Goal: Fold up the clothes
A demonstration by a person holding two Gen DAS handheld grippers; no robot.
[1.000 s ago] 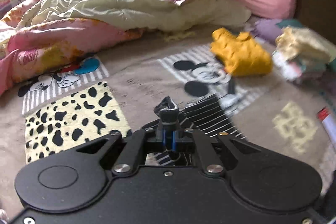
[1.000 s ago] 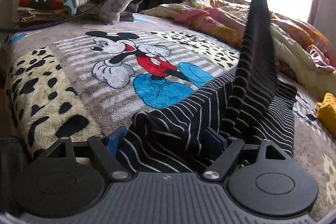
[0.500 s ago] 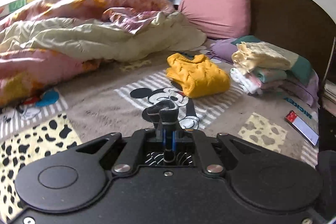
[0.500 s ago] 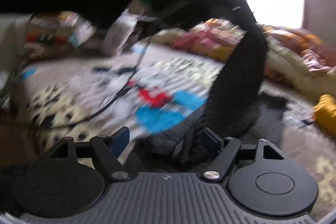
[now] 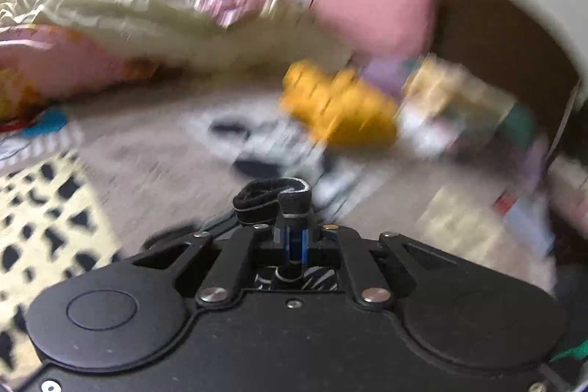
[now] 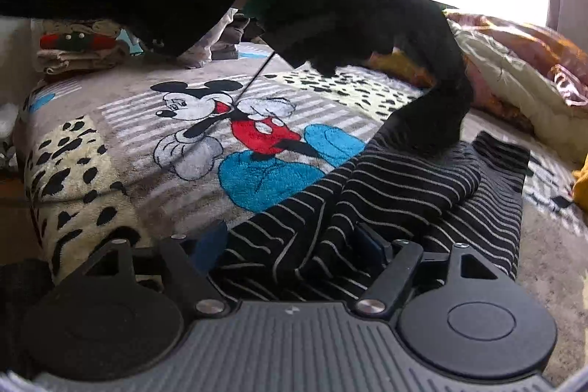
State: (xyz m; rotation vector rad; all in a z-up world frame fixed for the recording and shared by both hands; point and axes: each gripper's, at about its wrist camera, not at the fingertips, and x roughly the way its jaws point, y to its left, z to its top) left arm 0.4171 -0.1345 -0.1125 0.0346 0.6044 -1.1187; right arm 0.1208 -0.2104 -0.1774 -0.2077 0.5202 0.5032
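Note:
A black garment with thin white stripes [image 6: 404,186] lies bunched on the Mickey Mouse blanket [image 6: 121,120]. One end of it rises to my left gripper [image 5: 294,230], which is shut on a rolled black hem [image 5: 272,197]. In the right wrist view a person's dark sleeve and gloved hand [image 6: 330,6] hold that gripper above the bed, and the lifted strip [image 6: 441,98] hangs down from it. My right gripper [image 6: 290,241] sits low at the near edge. It is open, with folds of the garment lying between its blue pads [image 6: 209,245].
A yellow sweater [image 5: 338,109], a pink pillow [image 5: 375,13] and a folded stack [image 5: 459,98] lie toward the headboard. A crumpled duvet [image 6: 514,68] runs along the far side. More folded clothes [image 6: 77,50] sit at the bed's far left corner.
My left gripper has swung with the hem in it, and its view is now blurred. The lifted strip has come down nearer the garment. My right gripper stays open in place.

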